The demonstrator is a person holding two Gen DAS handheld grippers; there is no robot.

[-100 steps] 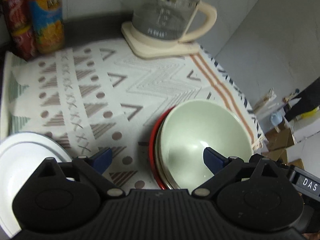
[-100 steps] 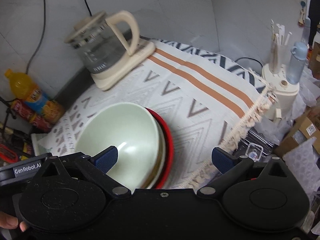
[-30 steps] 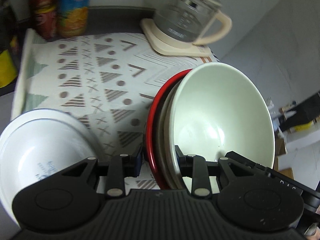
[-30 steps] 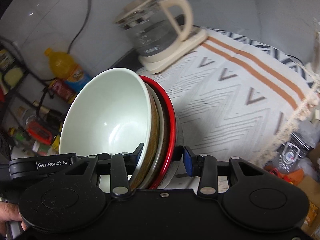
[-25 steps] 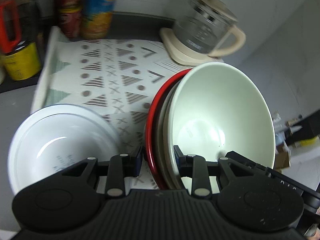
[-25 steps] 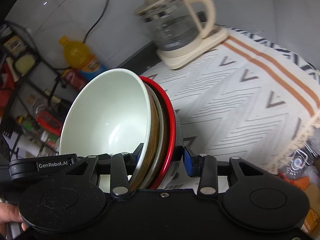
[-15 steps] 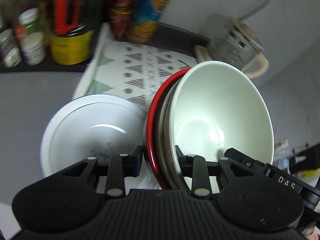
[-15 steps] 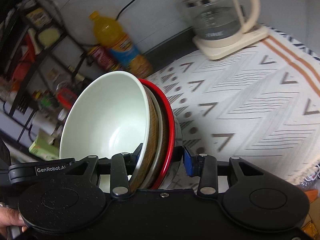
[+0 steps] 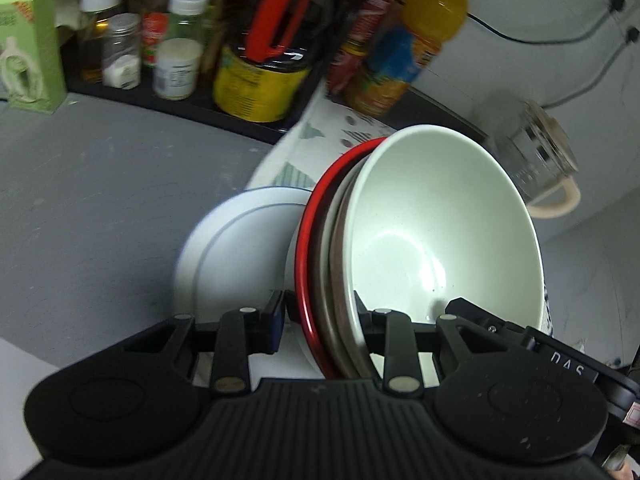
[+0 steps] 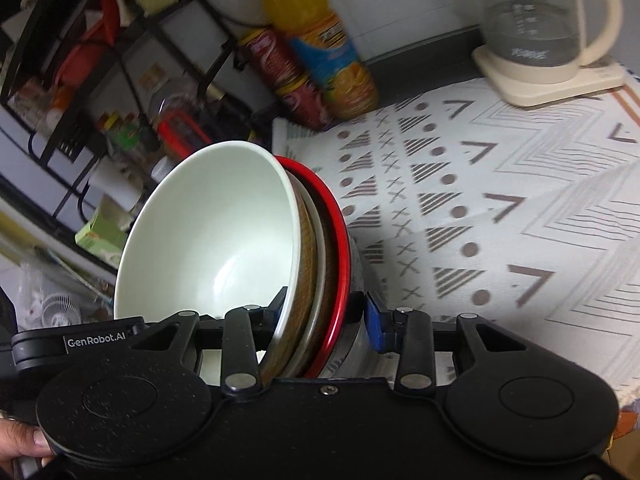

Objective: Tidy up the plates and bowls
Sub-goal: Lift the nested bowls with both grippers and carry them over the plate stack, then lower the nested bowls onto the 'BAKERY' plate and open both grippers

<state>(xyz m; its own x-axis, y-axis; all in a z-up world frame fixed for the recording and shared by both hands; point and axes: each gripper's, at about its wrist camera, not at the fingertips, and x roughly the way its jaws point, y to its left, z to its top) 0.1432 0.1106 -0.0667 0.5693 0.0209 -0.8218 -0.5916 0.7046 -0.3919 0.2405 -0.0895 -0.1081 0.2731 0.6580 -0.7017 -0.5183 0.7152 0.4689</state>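
A nested stack of bowls [image 9: 432, 240] hangs in the air, held from both sides: a pale green bowl on top, brownish ones under it, a red-rimmed one [image 9: 316, 216] at the bottom. My left gripper [image 9: 318, 316] is shut on the stack's near rim. My right gripper [image 10: 326, 310] is shut on the opposite rim of the same stack [image 10: 224, 224]. Just left of the stack in the left wrist view, a white plate with a blue rim line [image 9: 236, 256] lies on the grey counter [image 9: 88, 208].
Jars, a yellow tin [image 9: 256, 84], a green box [image 9: 28, 48] and an orange drink bottle [image 9: 408, 48] line the back. A glass kettle [image 10: 548, 28] stands on the patterned cloth [image 10: 500, 200]. A wire rack [image 10: 92, 60] is at the left. A hand [image 10: 20, 444] holds the right gripper.
Both grippers closed on the bowl stack and lifted it. Since a second ago it has travelled left, off the cloth toward the white plate and the grey counter, rolling as it went.
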